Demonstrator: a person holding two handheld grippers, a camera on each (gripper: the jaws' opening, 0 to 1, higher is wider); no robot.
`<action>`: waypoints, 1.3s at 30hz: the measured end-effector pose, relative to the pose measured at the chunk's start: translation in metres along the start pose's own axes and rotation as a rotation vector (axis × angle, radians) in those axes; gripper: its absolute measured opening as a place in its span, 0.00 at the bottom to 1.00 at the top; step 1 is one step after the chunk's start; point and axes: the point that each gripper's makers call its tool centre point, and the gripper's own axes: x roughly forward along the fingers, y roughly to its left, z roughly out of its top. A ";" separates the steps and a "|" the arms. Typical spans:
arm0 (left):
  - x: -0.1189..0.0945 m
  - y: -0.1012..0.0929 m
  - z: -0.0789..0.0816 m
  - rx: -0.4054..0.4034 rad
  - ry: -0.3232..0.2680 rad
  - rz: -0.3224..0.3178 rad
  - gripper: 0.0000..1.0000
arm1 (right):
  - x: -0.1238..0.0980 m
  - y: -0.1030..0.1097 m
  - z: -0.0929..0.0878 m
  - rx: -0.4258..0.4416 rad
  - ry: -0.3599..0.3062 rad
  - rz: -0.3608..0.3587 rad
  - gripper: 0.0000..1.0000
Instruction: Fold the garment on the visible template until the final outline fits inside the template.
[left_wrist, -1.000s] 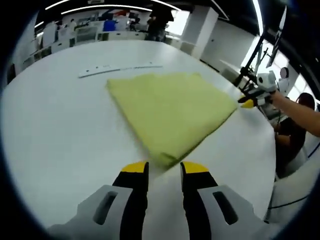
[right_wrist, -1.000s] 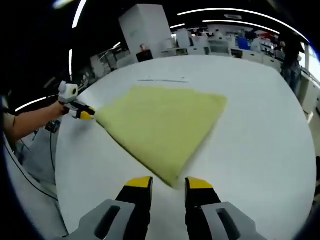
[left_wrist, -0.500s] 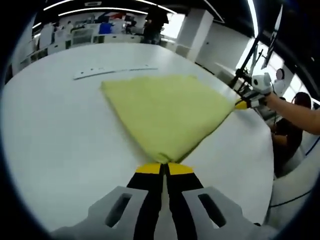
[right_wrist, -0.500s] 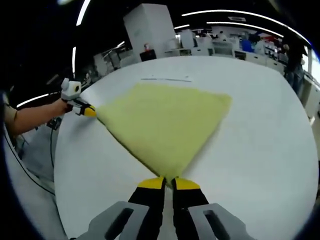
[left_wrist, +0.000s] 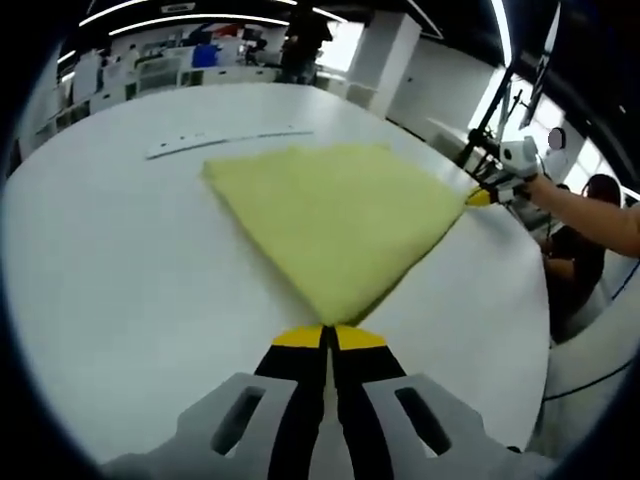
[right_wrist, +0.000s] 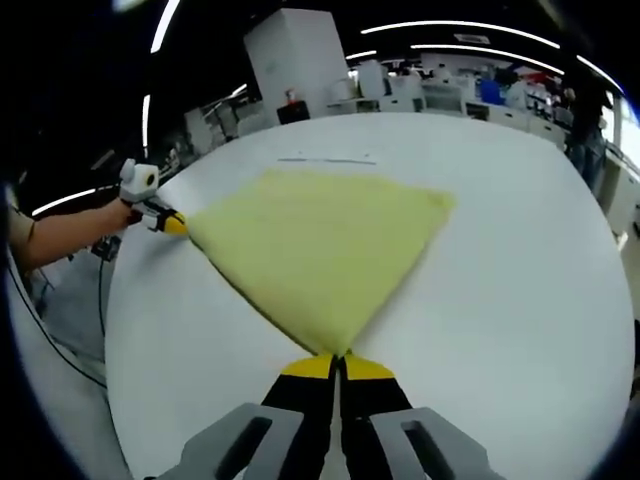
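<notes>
**Both jaws closed on garment corners**

In the left gripper view I see my left gripper (left_wrist: 328, 337) at the bottom, jaws pressed together w/ no gap, pinching the near corner of the yellow garment (left_wrist: 340, 215). The garment lies flat on the white bench (left_wrist: 120, 280), spread like a triangle from that corner. At the right side of this view the right gripper (left_wrist: 490, 193) touches another corner of the garment; a person's forearm (left_wrist: 590, 215) is behind it.

In the right gripper view the right gripper (right_wrist: 336, 366) has jaws also fully together on the near garment (right_wrist: 320, 245) corner. The left gripper (right_wrist: 165, 222) is at the left corner of the cloth. Beyond the garment, on the bench (right_wrist: 520, 300), lies a thin white strip (left_wrist: 225, 140), apart from the cloth.
</notes>
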 end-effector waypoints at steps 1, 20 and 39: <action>-0.001 -0.001 0.000 -0.004 -0.005 -0.005 0.00 | 0.000 0.000 0.000 0.002 -0.001 0.002 0.00; -0.005 -0.040 -0.026 0.108 0.058 -0.025 0.00 | -0.030 0.021 -0.036 0.006 -0.003 0.009 0.00; -0.032 -0.093 -0.074 0.121 0.053 -0.047 0.00 | -0.071 0.056 -0.084 0.004 0.005 0.028 0.00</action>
